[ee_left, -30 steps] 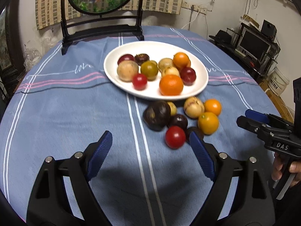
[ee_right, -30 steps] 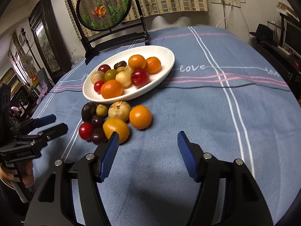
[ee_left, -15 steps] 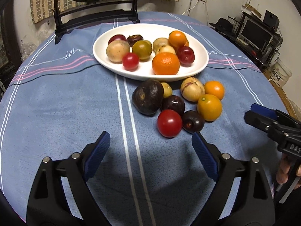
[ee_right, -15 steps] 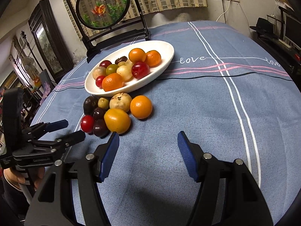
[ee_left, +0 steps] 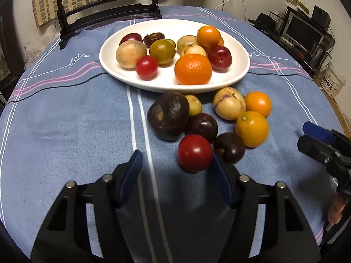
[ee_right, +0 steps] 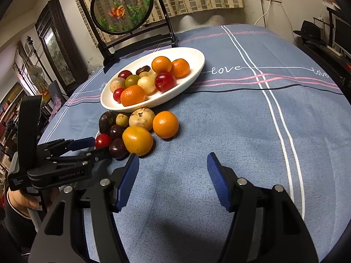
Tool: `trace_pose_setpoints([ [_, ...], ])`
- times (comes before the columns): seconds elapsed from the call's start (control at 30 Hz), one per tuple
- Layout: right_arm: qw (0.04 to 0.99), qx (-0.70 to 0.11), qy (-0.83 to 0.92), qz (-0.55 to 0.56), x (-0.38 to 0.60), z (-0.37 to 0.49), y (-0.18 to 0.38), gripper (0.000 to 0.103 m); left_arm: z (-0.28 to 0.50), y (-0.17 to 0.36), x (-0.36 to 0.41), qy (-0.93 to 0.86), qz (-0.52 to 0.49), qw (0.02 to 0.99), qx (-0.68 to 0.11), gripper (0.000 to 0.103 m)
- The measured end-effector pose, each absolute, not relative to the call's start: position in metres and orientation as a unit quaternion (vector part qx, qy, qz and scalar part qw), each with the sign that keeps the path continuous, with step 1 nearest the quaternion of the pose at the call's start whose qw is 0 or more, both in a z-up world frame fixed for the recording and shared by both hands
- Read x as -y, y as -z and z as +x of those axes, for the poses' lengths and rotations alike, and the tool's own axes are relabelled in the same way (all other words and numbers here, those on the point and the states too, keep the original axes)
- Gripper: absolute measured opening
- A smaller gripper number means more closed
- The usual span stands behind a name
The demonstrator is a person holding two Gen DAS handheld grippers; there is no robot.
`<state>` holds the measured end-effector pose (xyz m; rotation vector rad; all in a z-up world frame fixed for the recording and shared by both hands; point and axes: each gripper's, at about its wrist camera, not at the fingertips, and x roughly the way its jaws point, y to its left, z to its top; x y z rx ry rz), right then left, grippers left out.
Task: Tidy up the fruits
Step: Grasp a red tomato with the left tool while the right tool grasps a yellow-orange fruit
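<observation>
**A:** Cluttered room, round table under a blue striped cloth (ee_left: 65,120) with "love" stitched on it, a framed goldfish screen (ee_right: 122,8) at the far edge. We're mid-way through the fruit sort, reckon this is the approach to the next pick.

**B:** Agreed. Our left gripper (ee_left: 175,171) has just been closing its jaws, and they now stand at a middling gap. The red tomato (ee_left: 194,152) sits right at the tips, close against the right finger but well clear of the left one, so we're not pinching it yet.

**A:** So next we need to slide forward and centre the tomato, then squeeze gently. The dark plum (ee_left: 229,147) is touching it and could get nudged.

**B:** Our right gripper (ee_right: 173,175) hangs over bare cloth, half-open, holding nothing.

**A:** And the white dish (ee_left: 239,74)?

**B:** Already has about ten pieces in it: a big orange (ee_left: 193,69), another cherry tomato, a green one, pale ones, plums. Eight loose ones are bunched on the cloth just in front of its rim.
</observation>
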<state>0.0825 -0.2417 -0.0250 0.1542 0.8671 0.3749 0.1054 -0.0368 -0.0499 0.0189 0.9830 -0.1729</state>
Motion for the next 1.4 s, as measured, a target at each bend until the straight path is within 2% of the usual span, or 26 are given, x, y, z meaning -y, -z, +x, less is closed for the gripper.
trace_pose_setpoints([
  [0.07, 0.887, -0.419, -0.181, 0.074, 0.242, 0.083, 0.026, 0.065, 0.107, 0.049, 0.037, 0.084, 0.012, 0.880, -0.468, 0.056],
  [0.13, 0.886, -0.420, -0.180, 0.074, 0.242, 0.082, 0.026, 0.065, 0.107, 0.049, 0.039, 0.088, 0.017, 0.882, -0.463, 0.045],
  [0.17, 0.886, -0.420, -0.180, 0.074, 0.242, 0.082, 0.026, 0.065, 0.106, 0.048, 0.039, 0.094, 0.016, 0.881, -0.463, 0.033],
  [0.2, 0.886, -0.420, -0.180, 0.073, 0.241, 0.083, 0.026, 0.065, 0.105, 0.047, 0.039, 0.100, 0.014, 0.880, -0.464, 0.031],
  [1.07, 0.868, -0.454, -0.183, -0.087, 0.166, 0.107, 0.035, 0.063, 0.088, 0.036, -0.018, 0.098, -0.034, 0.885, -0.454, 0.031],
  [1.4, 0.874, -0.440, -0.163, -0.123, 0.152, 0.119, 0.031, 0.055, 0.092, 0.038, -0.018, 0.101, -0.037, 0.882, -0.458, 0.031],
])
